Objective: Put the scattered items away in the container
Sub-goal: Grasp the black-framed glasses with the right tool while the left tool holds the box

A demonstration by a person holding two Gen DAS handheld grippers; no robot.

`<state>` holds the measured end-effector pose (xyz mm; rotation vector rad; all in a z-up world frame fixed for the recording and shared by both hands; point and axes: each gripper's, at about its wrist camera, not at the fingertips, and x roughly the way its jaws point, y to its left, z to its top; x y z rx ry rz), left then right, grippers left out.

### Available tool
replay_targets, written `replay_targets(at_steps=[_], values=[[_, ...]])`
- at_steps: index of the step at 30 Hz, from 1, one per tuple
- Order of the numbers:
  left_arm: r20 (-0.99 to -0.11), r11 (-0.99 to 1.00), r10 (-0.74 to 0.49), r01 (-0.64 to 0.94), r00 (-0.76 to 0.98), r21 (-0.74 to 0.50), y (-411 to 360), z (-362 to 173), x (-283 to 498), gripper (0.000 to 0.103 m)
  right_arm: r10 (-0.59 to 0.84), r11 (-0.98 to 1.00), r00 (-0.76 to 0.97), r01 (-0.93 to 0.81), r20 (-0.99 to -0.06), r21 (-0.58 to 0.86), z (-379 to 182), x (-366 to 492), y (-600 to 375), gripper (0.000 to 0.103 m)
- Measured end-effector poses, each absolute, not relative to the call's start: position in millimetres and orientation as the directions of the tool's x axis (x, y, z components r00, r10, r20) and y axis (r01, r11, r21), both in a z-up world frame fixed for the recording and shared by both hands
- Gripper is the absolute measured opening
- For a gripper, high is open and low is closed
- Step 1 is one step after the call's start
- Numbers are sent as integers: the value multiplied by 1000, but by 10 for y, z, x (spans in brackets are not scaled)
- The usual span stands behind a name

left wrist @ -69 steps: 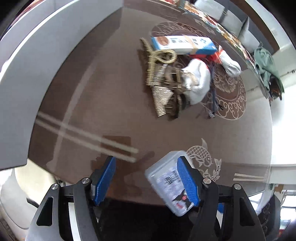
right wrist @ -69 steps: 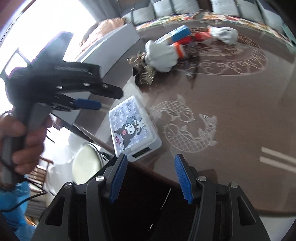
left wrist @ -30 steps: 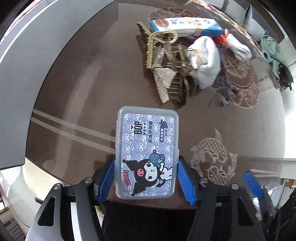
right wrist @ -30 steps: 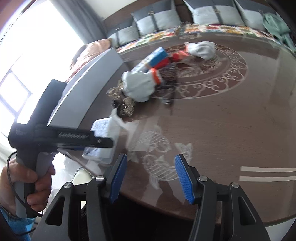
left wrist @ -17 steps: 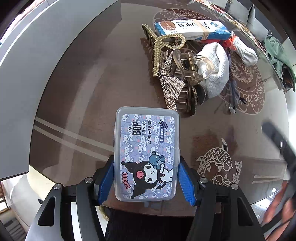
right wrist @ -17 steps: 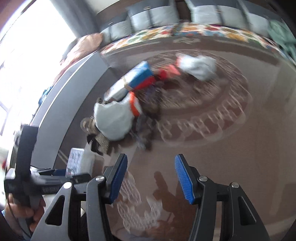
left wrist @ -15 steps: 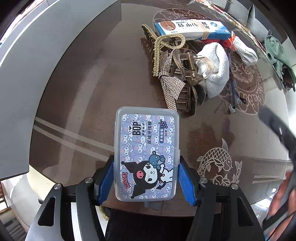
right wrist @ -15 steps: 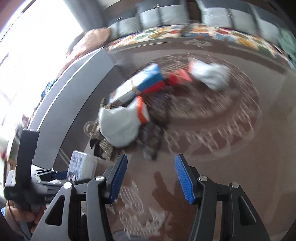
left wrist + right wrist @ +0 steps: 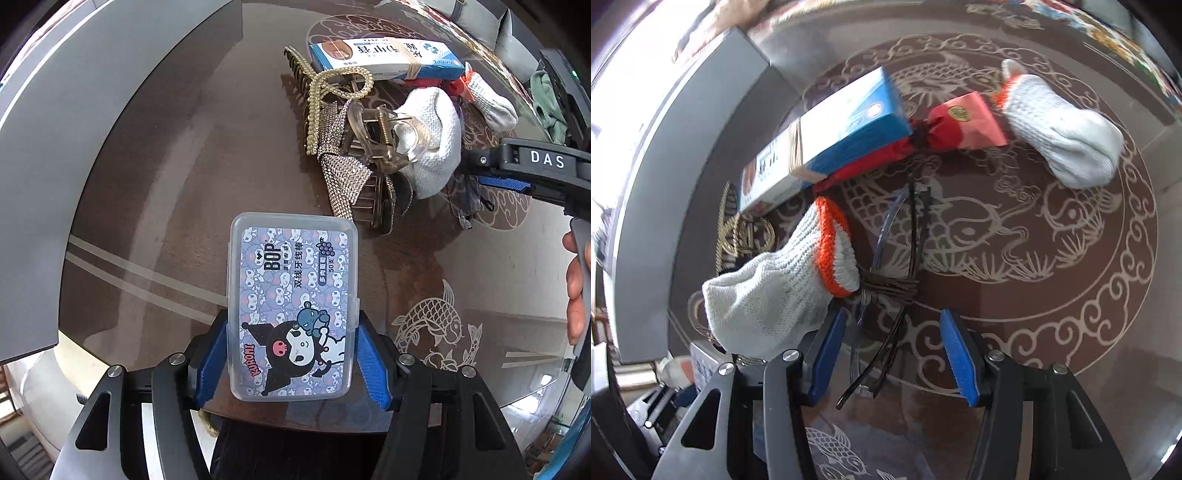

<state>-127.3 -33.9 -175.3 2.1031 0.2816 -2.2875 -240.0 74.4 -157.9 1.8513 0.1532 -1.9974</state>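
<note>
The floss pick box sat clamped between the left gripper's blue pads above the brown table's near edge, with hair claws and a white glove beyond. In the right wrist view, the right gripper hung with jaws apart over bundled cable ties, just beside that glove; a blue carton lay farther off.

A home living room: carved brown table, cushioned sofa.

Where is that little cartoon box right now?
In the left wrist view, the cartoon box sits clamped in the left hand-held gripper, just short of the hair clips on the brown table.
</note>
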Motion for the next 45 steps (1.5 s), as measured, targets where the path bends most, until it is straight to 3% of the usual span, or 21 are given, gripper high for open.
replay_targets(at_steps=[9, 11, 15, 17, 20, 30, 34, 36, 37, 38, 45], values=[[-990, -982, 115, 144, -76, -125, -375, -1758, -1312, 63, -3, -925, 29, 379, -1000, 13, -1621, -2459, 390, 56], [-990, -981, 119, 145, -74, -129, -387, -1753, -1321, 63, 30, -934, 50, 356, -998, -11, -1632, -2484, 364, 63], [-990, -982, 118, 142, -73, -127, -396, -1754, -1331, 63, 11, -959, 94, 284, -995, 16, -1637, -2551, 432, 65], [-991, -982, 116, 141, -72, -125, -399, -1757, -1333, 64, 52, -949, 81, 314, -995, -24, -1630, -2524, 384, 72], [-991, -983, 113, 141, -72, -122, -405, -1761, -1338, 64, 1, -969, 80, 247, -997, 19, -1621, -2516, 496, 79], [-994, -987, 87, 128, -65, -95, -333, -1746, -1320, 65, -2, -947, -5, 323, -1000, 0, -1481, -2346, 420, 83], [-994, -988, 86, 123, -63, -94, -313, -1741, -1313, 65, 0, -933, -14, 359, -1000, -5, -1411, -2286, 381, 74], [-994, -988, 84, 122, -63, -91, -297, -1751, -1305, 65, -6, -926, -30, 378, -1000, -5, -1351, -2246, 358, 57], [-995, -989, 81, 122, -63, -88, -289, -1755, -1303, 65, -10, -920, -38, 393, -999, -6, -1305, -2227, 339, 32], [-995, -989, 78, 120, -63, -85, -282, -1757, -1301, 65, -12, -917, -40, 400, -999, -5, -1282, -2215, 331, 23], [-994, -991, 74, 109, -77, -83, -275, -1769, -1261, 65, -79, -917, -24, 394, -997, 63, -1175, -1998, 428, 23]])
